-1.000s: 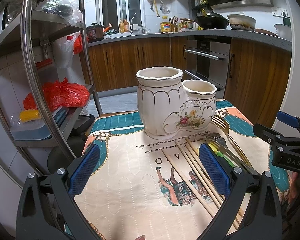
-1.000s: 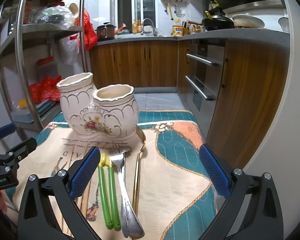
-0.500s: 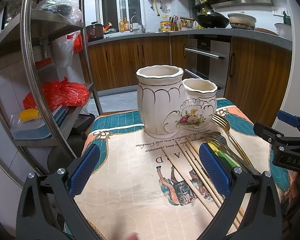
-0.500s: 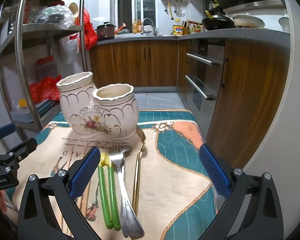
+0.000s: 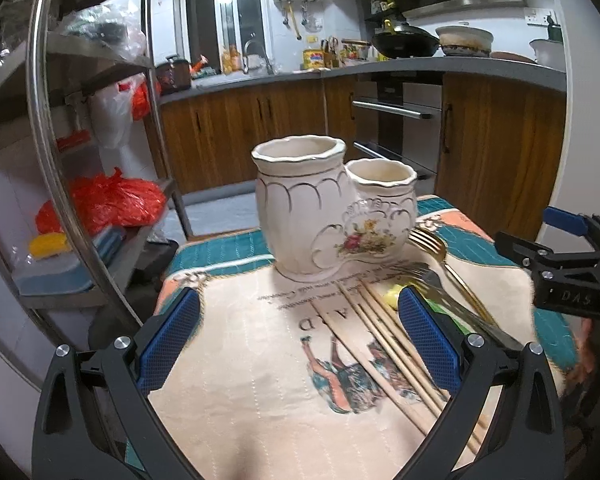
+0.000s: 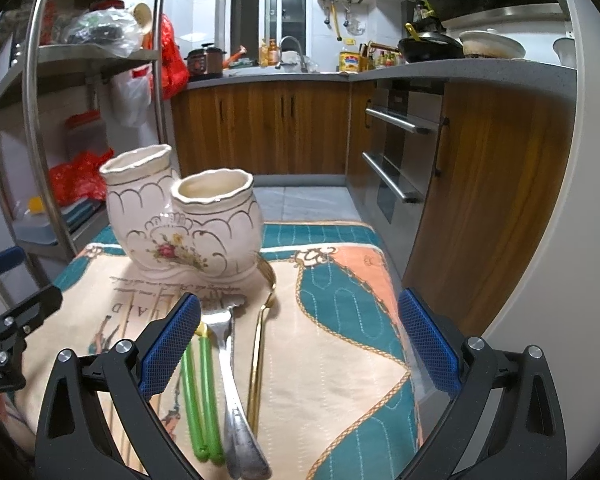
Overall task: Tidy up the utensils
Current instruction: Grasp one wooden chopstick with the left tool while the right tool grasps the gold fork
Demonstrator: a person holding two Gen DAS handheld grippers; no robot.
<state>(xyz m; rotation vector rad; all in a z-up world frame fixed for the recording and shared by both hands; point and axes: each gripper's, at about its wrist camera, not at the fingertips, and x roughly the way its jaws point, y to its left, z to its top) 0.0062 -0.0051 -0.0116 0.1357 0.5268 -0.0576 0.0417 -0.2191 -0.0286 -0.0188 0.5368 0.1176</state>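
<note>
**Both tongs wide open, utensils flat on cloth**

Left gripper [image 5: 300,336] & right gripper [image 6: 298,340] – jaws spread wide, holding nothing, both above the tablecloth [image 6: 340,344]. Near the right gripper, side by side: green chopsticks [image 6: 198,392], silver fork [image 6: 230,364], gold fork [image 6: 258,344]. Wooden chopsticks [image 5: 384,344] lie by the left gripper's right finger. Farther back – ceramic double-cup holder [image 5: 328,216], upright, w/ the gold fork's head just beside its base.
</note>
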